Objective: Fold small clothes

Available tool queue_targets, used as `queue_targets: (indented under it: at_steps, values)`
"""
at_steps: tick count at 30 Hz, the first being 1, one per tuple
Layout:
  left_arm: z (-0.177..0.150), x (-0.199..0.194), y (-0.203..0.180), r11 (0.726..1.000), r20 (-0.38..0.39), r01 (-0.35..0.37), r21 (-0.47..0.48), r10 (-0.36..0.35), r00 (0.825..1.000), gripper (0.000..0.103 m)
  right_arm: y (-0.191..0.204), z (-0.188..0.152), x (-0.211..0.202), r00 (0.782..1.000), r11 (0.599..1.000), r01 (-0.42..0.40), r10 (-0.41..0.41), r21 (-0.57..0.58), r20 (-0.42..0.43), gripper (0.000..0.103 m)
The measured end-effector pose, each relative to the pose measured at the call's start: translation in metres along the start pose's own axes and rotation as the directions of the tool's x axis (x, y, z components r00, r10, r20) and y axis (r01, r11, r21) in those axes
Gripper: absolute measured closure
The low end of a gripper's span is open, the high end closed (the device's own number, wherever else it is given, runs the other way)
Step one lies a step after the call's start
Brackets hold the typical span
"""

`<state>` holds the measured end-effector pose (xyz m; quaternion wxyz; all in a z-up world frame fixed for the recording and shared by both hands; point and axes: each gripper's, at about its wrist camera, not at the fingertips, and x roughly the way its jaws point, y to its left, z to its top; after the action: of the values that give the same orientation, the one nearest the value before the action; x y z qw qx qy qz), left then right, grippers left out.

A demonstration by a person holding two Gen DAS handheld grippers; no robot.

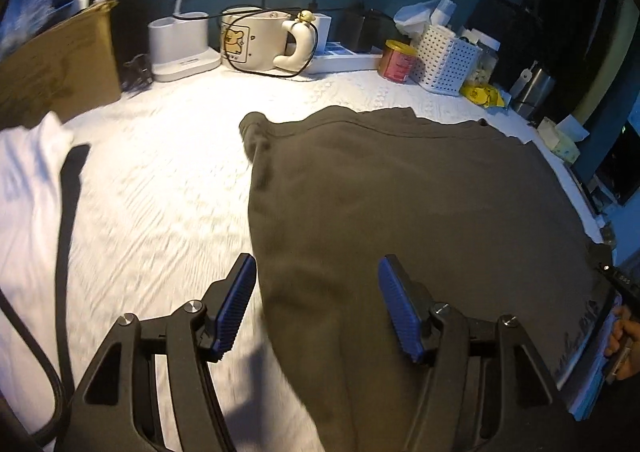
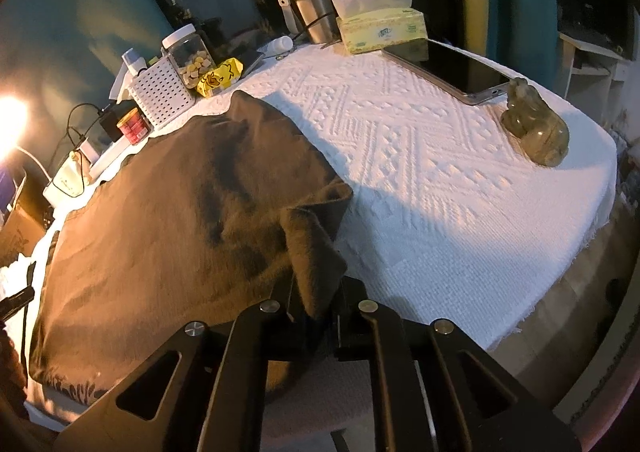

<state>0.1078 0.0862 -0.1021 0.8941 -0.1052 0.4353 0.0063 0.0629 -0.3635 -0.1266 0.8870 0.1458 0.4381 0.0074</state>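
Left view: mug (image 1: 256, 40); right view: phone (image 2: 460, 70).

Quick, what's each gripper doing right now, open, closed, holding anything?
Left gripper: open, nothing pinched, above the dark garment.
Right gripper: closed on a corner of the dark garment.

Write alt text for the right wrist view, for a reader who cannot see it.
The right gripper pinches a corner of a dark brown garment spread on a white textured tablecloth. Behind it stand a tissue box, a phone, a steel tumbler and a white perforated basket.
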Motion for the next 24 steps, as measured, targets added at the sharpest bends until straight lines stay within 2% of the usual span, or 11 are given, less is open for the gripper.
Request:
queue_targets:
  at_steps: [2,4,5,6,7,10,12,15,24]
  values:
    - [0.004,0.011,0.003,1.0,-0.02,-0.013,0.003,0.013,1.0,0.04,0.001,0.002,0.002,1.0,1.0,-0.001,0.001,0.001,0.004,0.087]
    - [0.006,0.021,0.007,1.0,-0.035,-0.026,0.002,0.026,0.999,0.055,0.003,0.003,0.003,1.0,1.0,0.0,0.0,-0.004,0.005,0.081]
    - [0.006,0.021,0.008,0.999,-0.024,-0.04,0.008,0.04,0.999,0.069,0.004,0.004,0.003,1.0,1.0,-0.001,0.001,-0.008,0.005,0.079]
    - [0.006,0.021,0.008,0.999,-0.018,-0.047,0.023,0.047,0.999,0.093,0.005,0.004,0.004,1.0,1.0,-0.003,0.003,-0.011,0.005,0.074]
    - [0.006,0.023,0.009,0.998,-0.025,-0.05,0.035,0.051,0.998,0.1,0.007,0.004,0.004,1.0,1.0,-0.004,0.004,-0.013,0.006,0.071]
    - [0.006,0.022,0.009,0.995,-0.016,-0.065,0.069,0.067,0.998,0.1,0.013,0.004,0.005,1.0,1.0,-0.003,0.004,-0.024,0.01,0.06]
    - [0.007,0.018,0.014,0.995,-0.002,-0.079,0.057,0.079,0.997,0.1,0.016,0.004,0.006,1.0,0.999,0.003,-0.003,-0.032,0.009,0.056]
    - [0.008,0.009,0.027,0.997,0.024,-0.073,0.016,0.072,0.997,0.1,0.02,0.005,0.008,1.0,0.999,0.019,-0.019,-0.034,0.004,0.055]
    - [0.007,0.01,0.029,0.998,0.007,-0.063,-0.025,0.063,0.998,0.097,0.023,0.004,0.007,1.0,0.999,0.03,-0.03,-0.023,-0.005,0.054]
